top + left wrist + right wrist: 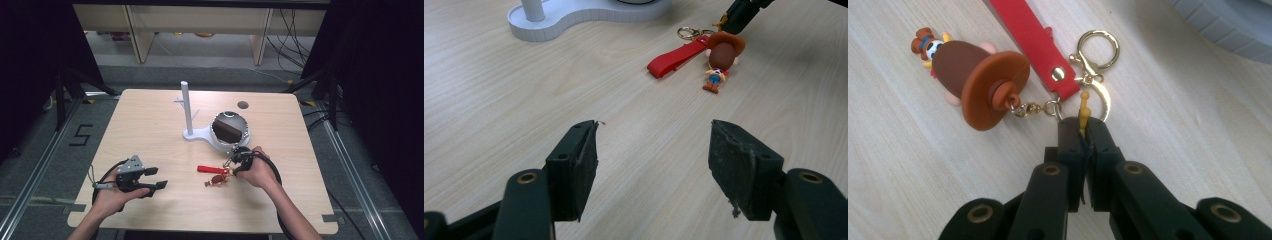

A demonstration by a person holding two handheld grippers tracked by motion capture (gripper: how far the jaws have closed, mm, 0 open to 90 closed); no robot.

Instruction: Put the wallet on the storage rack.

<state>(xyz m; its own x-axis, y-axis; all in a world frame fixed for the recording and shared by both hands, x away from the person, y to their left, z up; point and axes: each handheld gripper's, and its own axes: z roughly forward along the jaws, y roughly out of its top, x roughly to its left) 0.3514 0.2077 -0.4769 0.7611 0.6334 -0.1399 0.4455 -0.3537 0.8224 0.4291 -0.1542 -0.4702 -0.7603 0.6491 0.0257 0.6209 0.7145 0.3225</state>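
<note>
Pinching a small yellow tab (1084, 107) on the keychain (216, 176), you are holding your right gripper (1082, 131) with its jaws pressed together just in front of the white stand (200, 134), on the side nearest you. The keychain is lying flat on the table (150, 130) there, its cowboy figure (970, 75), red strap (1035, 42) and gold ring (1096, 50) fanned out around the jaw tips. Your left gripper (651, 145) is waiting well to the left of the stand, jaws standing wide apart with only bare wood between them.

The hold is looking thin: only that sliver of tab is sitting between the pads, so a quick lift is likely to let the figure's weight pull it free and drop the bunch. The dangling strap and ring are also liable to swing and snag the stand's pegs (186, 104) or knock the round mirror (229, 129) if you are carrying them across too low.
</note>
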